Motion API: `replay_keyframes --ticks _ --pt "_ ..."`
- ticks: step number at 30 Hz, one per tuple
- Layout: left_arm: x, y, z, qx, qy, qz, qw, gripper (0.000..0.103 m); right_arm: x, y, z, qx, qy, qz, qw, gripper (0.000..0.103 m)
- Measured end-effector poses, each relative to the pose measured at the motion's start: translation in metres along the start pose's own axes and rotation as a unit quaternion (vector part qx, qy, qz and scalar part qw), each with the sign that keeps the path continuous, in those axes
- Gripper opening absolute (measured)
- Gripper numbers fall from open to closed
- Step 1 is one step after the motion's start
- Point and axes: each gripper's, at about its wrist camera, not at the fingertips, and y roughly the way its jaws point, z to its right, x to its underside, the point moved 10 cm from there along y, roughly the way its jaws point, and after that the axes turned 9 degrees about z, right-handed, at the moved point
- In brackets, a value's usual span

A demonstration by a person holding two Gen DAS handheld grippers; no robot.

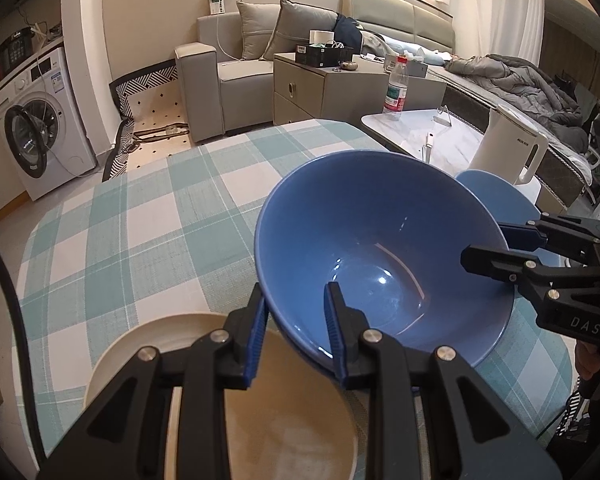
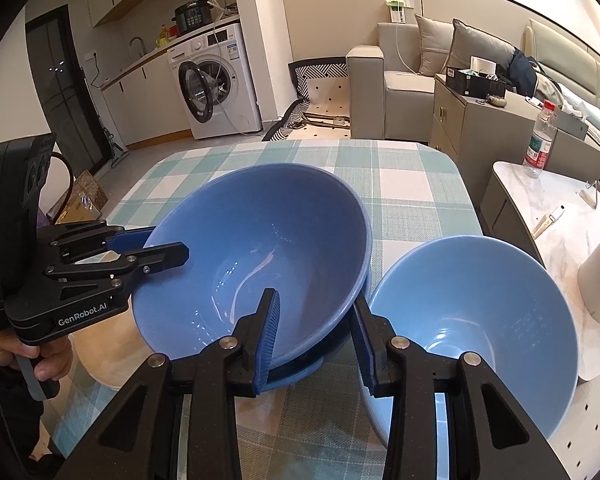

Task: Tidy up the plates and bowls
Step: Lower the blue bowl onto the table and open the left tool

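Item: large blue bowl (image 1: 380, 248), tilted, resting in a second blue bowl (image 2: 320, 364) on the checked table (image 1: 140, 220). Left tongs (image 1: 296, 320) and right tongs (image 2: 316, 336) each straddle its rim, spread, blue pads not closed on it. Light-blue bowl (image 2: 472, 320) just beside. Beige plate (image 1: 148, 360) beneath left tongs

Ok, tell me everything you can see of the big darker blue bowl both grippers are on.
The large glossy blue bowl, ceramic by its look, is empty and tilted, nested in a second blue bowl underneath. The left gripper straddles one side of its rim and the right gripper the opposite side. It sits over the checked tablecloth, between a beige plate and a lighter blue bowl.
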Motion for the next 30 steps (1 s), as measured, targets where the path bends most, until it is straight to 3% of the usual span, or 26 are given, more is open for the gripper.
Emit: replay_keyframes --ticks 25,30 --pt "0.012 0.0 0.004 -0.01 0.021 -0.01 0.9997 0.029 0.007 -0.004 -0.011 0.013 -0.027 0.001 1.0 0.042" --pt "0.014 0.0 0.006 -0.011 0.027 -0.012 0.9995 0.03 0.009 -0.003 -0.013 0.015 -0.033 -0.001 0.999 0.048"
